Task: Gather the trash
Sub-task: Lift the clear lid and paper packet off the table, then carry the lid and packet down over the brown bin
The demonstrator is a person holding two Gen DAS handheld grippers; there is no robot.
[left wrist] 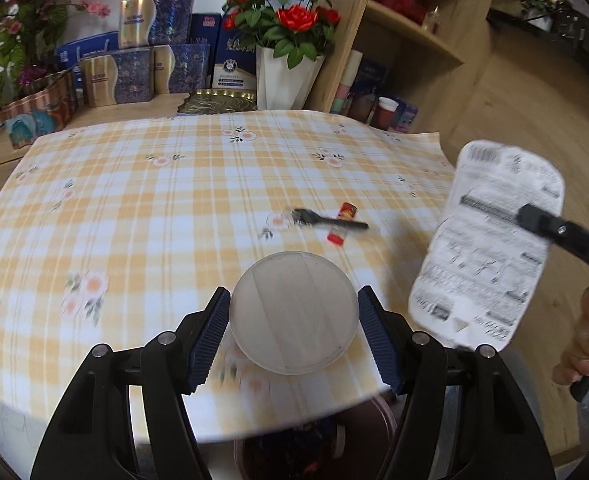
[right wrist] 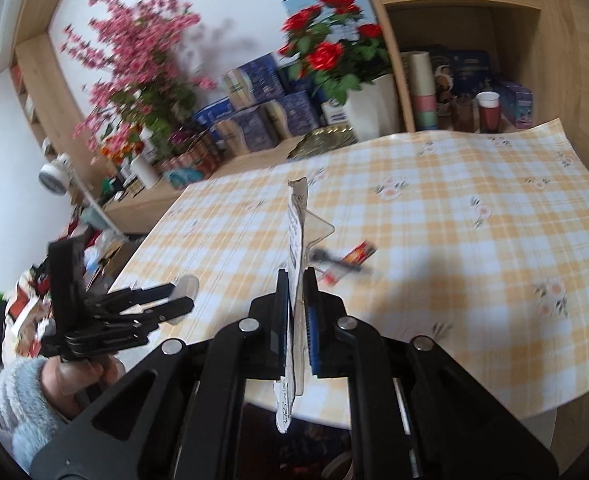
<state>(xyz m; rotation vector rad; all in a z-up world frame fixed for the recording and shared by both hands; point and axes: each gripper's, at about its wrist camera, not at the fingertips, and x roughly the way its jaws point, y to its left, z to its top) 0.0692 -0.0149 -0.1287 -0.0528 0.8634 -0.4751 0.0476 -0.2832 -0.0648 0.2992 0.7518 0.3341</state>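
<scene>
The left gripper tilts down toward the table, its pads pressed against the two sides of a round translucent lid, which it holds above the near edge of the checked tablecloth. In the right wrist view a bare hand in a pale fleecy sleeve grips its handle.

Ahead of this gripper the cloth lies open and bare up to its far edge. Ahead and slightly to its right, a black plastic fork lies across a small red wrapper on the cloth, well apart from the lid.

Below its fingers, past the table's near edge, a dark round bin shows, with dark contents too blurred to name.

The right gripper also points downward, jaws pressed together on a printed white card with a clear plastic blister, held edge-on above the table's near rim. The fork and wrapper lie just ahead of its tips. To its right the cloth runs clear to the corner beside the wooden shelves.
</scene>
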